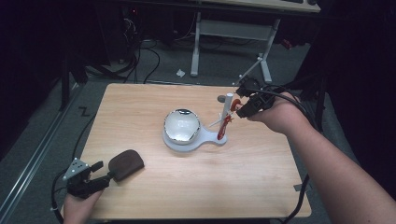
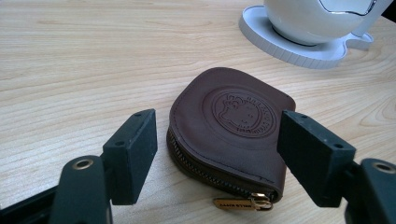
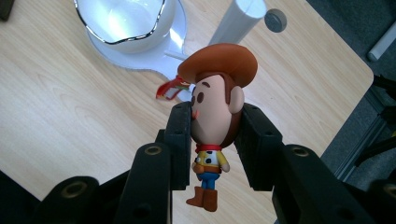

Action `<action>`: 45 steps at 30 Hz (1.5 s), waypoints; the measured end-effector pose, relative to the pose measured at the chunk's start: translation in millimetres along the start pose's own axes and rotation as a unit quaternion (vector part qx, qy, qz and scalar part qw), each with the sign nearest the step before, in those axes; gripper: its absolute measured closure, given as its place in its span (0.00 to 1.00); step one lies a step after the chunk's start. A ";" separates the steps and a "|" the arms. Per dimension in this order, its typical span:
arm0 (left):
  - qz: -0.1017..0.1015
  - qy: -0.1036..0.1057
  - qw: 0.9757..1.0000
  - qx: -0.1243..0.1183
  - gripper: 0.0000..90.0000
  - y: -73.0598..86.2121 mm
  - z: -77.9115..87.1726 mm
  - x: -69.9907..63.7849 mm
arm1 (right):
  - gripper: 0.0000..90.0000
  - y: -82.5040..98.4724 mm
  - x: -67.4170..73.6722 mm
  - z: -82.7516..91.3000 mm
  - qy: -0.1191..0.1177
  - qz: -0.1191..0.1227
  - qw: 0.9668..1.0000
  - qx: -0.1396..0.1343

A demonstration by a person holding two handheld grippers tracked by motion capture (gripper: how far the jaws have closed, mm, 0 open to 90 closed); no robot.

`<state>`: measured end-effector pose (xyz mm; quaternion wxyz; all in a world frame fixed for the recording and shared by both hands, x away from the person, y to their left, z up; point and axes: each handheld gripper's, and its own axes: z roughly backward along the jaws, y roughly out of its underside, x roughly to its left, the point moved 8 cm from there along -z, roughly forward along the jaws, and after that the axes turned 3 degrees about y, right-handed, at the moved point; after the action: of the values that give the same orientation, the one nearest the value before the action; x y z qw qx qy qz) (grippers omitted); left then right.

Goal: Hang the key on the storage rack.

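Progress check, one view after another.

High view: right tongs (image 1: pixel 242 106) hang above the far right part of the tabletop (image 1: pixel 196 196), just beside the white post (image 1: pixel 227 108) of a white stand (image 1: pixel 187 140). That stand carries a shiny bowl (image 1: pixel 181 125), and a red strap (image 1: pixel 226 125) dangles by the post. Left tongs (image 1: pixel 103 173) sit at the near left corner, aimed at a brown zip pouch (image 1: pixel 126 164).

Left gripper view: tongs spread, one jaw on each side of the pouch (image 2: pixel 229 128), neither pad touching it. The pouch lies flat and zipped; its gold pull (image 2: pixel 243 203) faces the camera. Judgement: pouch not yet grasped or opened.

Right gripper view: tongs pinching the head of a cowboy figurine (image 3: pixel 215 116), lifted clear of the tabletop, the bowl (image 3: pixel 126 23) and post (image 3: pixel 236 21) below.

Judgement: pickup of the figurine is done; setting it down remains, whether on the stand or in the pouch cannot be told.
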<state>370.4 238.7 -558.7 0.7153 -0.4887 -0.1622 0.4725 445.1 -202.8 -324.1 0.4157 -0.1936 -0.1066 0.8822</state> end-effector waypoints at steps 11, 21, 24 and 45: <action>-0.002 0.003 1.000 0.002 0.32 -0.6 -1.7 -0.9 | 0.75 22.3 -14.9 -12.7 0.001 -0.031 0.999 0.010; -0.005 0.003 1.000 -0.009 0.32 -3.3 0.0 -2.6 | 0.75 43.1 -13.5 -34.5 -0.014 -0.048 0.999 -0.001; -0.006 0.004 1.000 -0.006 0.31 -2.6 -0.5 -3.1 | 0.75 47.2 -11.4 -43.9 -0.021 -0.056 0.998 -0.006; -0.011 0.008 1.000 0.001 0.32 -0.8 -2.5 -4.6 | 0.74 54.8 5.3 -114.9 -0.063 -0.084 0.994 -0.027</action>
<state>370.2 233.5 -558.2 0.7224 -0.4900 -0.1611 0.4605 453.5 -230.3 -448.3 0.4752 -0.1396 -0.1724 0.8514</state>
